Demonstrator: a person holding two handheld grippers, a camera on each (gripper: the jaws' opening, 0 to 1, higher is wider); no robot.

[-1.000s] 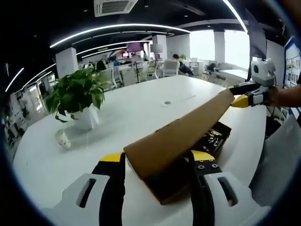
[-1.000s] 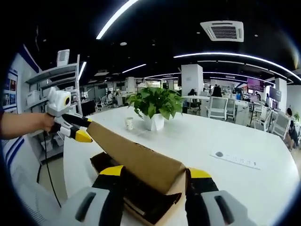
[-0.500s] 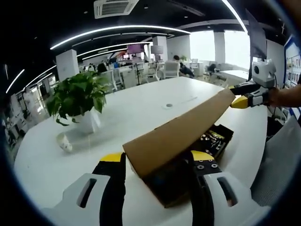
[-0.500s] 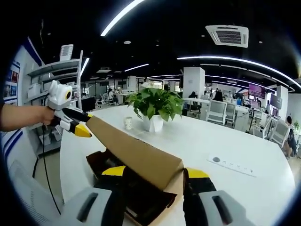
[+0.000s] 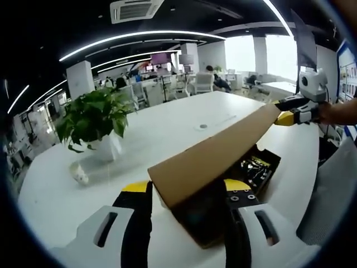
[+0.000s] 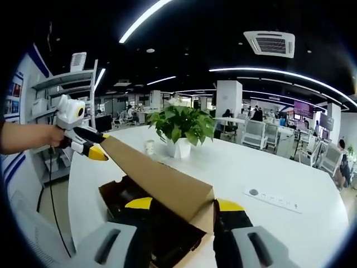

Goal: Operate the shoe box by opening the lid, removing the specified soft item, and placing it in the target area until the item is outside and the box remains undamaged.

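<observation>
- No legible writing on the one shoe box (image 5: 245,173) or its lid (image 5: 215,153).
- Your left gripper (image 5: 187,187) and right gripper (image 6: 181,204) fingers each pinched a lid end, raised above the box on the bench (image 5: 162,125).
- One potted plant (image 5: 92,120), one cup (image 5: 78,173).

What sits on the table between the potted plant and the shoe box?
In the left gripper view, bare white table separates the potted plant from the shoe box; a small cup stands off beside the plant.
</observation>
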